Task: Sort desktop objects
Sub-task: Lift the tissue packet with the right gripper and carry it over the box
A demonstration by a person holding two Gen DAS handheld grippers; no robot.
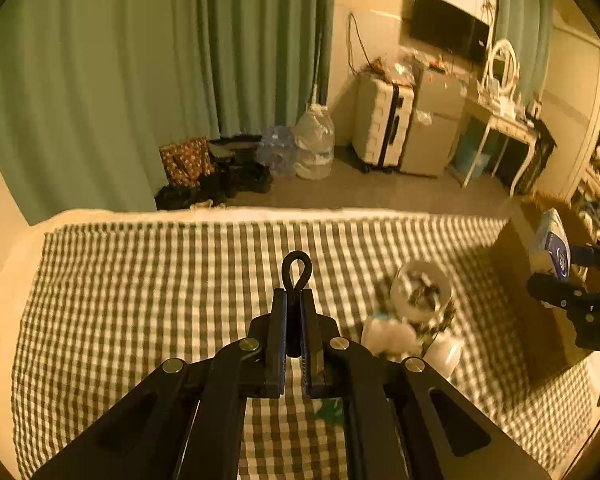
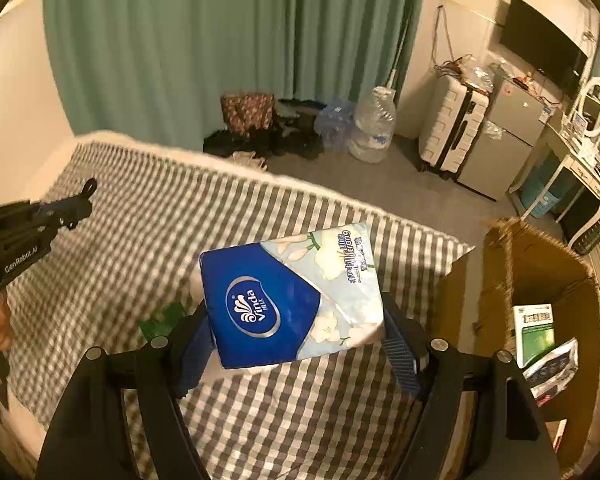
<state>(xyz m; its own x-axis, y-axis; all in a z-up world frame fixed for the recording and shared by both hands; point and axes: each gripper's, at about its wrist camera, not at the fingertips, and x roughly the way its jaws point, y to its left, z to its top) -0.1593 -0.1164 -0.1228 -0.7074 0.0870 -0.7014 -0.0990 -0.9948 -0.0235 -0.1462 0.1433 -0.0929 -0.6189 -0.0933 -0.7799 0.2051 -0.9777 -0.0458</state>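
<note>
Pinching a tissue pack (image 2: 292,300) across its width, the right gripper (image 2: 300,344) holds it in the air above the checked cloth (image 2: 300,420), its two blue-padded fingers (image 2: 400,356) pressed against the pack's left and right ends. The pack is blue and pale floral, printed "Vinda", and sits tilted, its floral end nearer the cardboard box (image 2: 540,264). That box stands open just to the right of the pack, at the cloth's right edge; inside it lie a green-and-white booklet (image 2: 536,332) and a printed pouch (image 2: 552,368).

The left gripper (image 1: 296,300) has its fingers pressed together on a black loop (image 1: 296,270), which sticks up from between the fingertips. It hovers over the middle of the checked cloth, well apart from the cardboard box (image 1: 516,280). Between it and the box, on the cloth, lie a round clear container (image 1: 420,288) with dark bits inside and some white items (image 1: 388,334), all blurred; what they are cannot be told. A green scrap (image 1: 332,410) shows below the left gripper's fingers.

From the left wrist view, the right gripper (image 1: 556,276) and tissue pack (image 1: 550,244) appear over the box's far side. Beyond the cloth hang green curtains (image 1: 140,60).
</note>
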